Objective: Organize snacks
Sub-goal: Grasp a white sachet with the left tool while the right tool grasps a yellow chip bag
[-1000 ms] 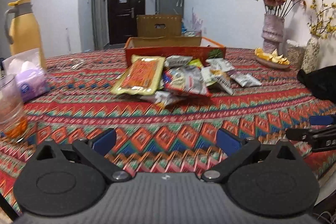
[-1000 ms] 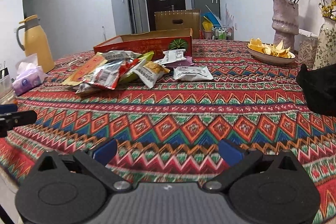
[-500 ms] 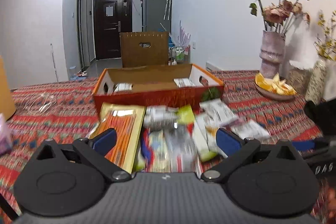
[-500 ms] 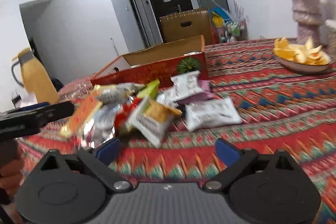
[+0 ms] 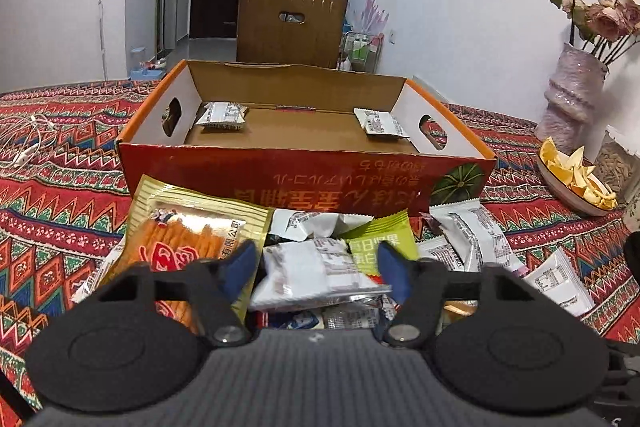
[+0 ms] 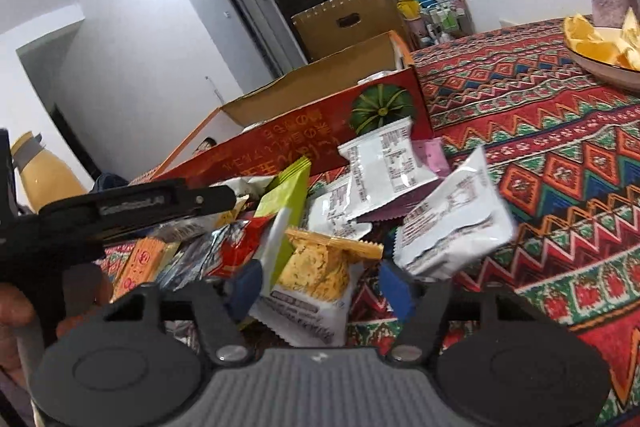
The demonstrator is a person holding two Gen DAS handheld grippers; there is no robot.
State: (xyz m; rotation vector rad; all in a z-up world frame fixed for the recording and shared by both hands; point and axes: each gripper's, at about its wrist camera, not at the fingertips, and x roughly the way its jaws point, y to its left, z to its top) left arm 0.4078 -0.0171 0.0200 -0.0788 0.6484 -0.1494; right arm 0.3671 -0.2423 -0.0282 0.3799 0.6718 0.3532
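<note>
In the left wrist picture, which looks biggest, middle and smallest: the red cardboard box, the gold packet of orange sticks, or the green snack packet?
1. Red cardboard box
2. Gold packet of orange sticks
3. Green snack packet, partly covered by other packets, so only its showing part counts.

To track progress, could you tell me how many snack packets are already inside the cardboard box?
2: one packet in the far-left corner, one packet in the far-right corner of the box; its near wall may hide others.
</note>
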